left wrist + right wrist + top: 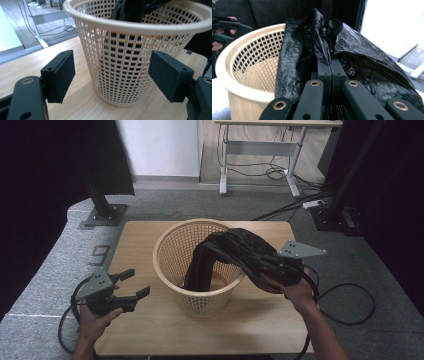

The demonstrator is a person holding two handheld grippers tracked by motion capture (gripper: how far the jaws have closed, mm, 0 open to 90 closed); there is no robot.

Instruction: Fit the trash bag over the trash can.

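Draping over basket [172, 251] rim, black plastic bag [235, 251]: one end down inside, other end bunched outside on right, pinched w/ film btwn closed fingers of right gripper [331, 65]. Left gripper [134, 283] held low at table [250, 320] left edge, near basket but apart, fingers [60, 75] spread wide, gripping nothing.

Bare forearms, no sleeves. Black left gripper [131, 284] and right gripper [280, 265]: grey three-cornered plates, brass-ringed rivets, black cables trailing.
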